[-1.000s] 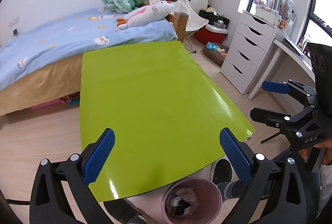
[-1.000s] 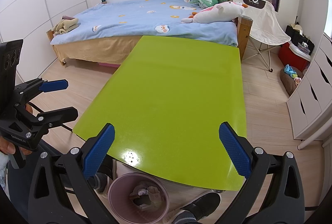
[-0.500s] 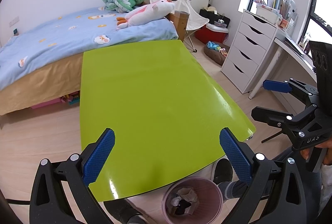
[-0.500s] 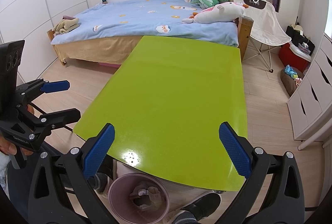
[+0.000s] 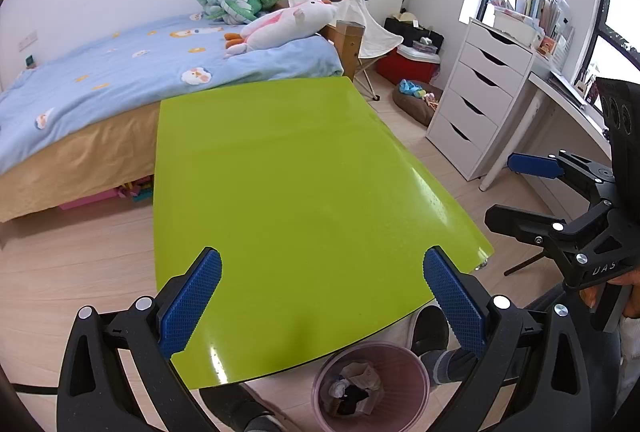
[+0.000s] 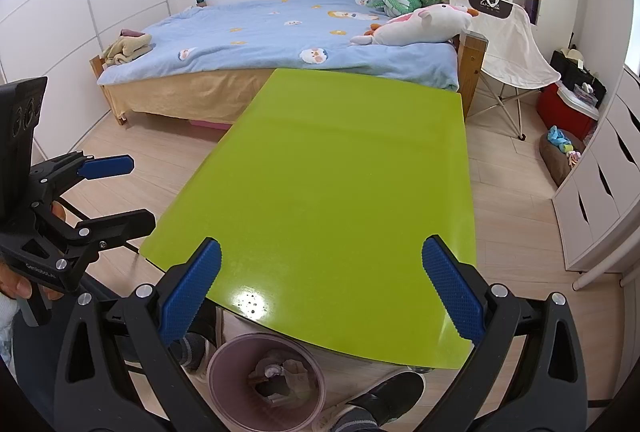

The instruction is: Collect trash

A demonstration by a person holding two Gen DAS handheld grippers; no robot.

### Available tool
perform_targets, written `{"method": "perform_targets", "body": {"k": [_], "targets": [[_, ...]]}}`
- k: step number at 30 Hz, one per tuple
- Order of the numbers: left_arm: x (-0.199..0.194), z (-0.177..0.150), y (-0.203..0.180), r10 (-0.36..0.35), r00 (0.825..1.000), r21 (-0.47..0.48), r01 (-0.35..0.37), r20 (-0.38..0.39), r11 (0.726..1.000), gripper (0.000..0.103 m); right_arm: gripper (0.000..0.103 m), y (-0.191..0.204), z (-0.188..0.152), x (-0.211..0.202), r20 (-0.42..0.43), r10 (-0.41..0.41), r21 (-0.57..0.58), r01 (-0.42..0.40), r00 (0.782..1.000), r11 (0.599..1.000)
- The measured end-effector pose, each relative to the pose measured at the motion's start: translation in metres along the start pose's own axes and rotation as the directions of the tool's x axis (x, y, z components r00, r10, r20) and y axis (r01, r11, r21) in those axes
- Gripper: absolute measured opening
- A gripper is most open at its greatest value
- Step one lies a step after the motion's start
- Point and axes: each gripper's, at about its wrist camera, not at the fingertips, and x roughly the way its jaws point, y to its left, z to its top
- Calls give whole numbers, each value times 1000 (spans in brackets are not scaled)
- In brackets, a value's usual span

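Observation:
A bare lime-green table [image 5: 288, 191] [image 6: 340, 199] fills the middle of both views, with nothing lying on it. Below its near edge stands a pink trash bin [image 5: 370, 386] [image 6: 266, 382] on the floor, holding crumpled paper and wrappers. My left gripper [image 5: 322, 298] hangs open over the table's near edge, nothing between its blue pads. My right gripper [image 6: 320, 294] is open the same way, also empty. Each gripper shows in the other's view: the right one [image 5: 516, 191] at the right, the left one [image 6: 132, 191] at the left, both open.
A bed [image 6: 280, 43] with a blue cover and plush toys stands behind the table. A white folding chair [image 6: 508, 35], a red box [image 5: 408, 65] and a white drawer unit [image 5: 480, 99] line the right side. A person's dark shoes [image 6: 380, 402] rest by the bin.
Both grippers drifted very slightly; the view barely shifts. Nothing was taken hold of or let go.

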Motion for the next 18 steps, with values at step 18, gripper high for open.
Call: {"method": "perform_targets", "body": {"k": [18], "targets": [[0,0,0,5,1000,2,-5,5,1000,97,99,-1,1,1,-5,-4,-8,4,1000,1000]]}}
